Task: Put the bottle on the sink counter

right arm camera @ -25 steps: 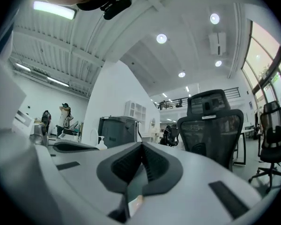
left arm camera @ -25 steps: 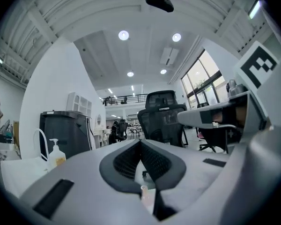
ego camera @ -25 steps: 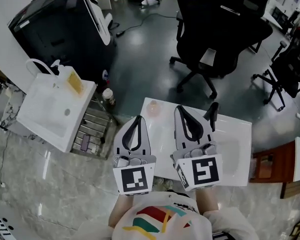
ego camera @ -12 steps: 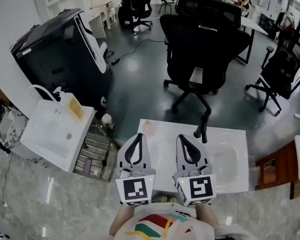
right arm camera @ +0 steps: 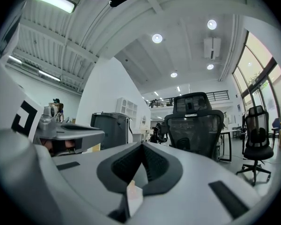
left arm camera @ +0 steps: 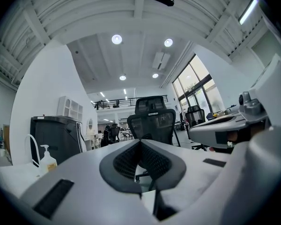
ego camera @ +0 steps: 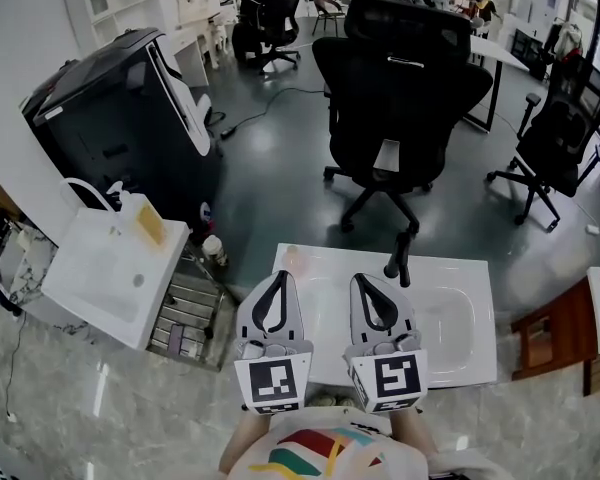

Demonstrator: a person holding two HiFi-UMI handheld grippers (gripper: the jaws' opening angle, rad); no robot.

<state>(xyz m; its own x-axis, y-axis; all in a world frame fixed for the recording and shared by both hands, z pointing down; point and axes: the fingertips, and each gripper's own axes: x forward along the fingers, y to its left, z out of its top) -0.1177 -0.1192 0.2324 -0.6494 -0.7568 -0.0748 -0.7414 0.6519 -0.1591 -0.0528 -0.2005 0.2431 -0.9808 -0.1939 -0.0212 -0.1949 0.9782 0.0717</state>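
Left gripper [ego camera: 277,280] and right gripper [ego camera: 366,282] hang shut and empty over the sink counter [ego camera: 330,266]. What looks like a small pale bottle [ego camera: 293,258] stands at its far-left corner, as the task wants, though the steep view leaves that unsure.

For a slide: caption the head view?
Left claw and right claw, both shut, side by side over a white sink counter with black faucet; office chair beyond.

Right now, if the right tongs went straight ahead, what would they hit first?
Probably the black office chair, though the right tongs aim slightly left of it and depth is unclear; nothing nearer shows.
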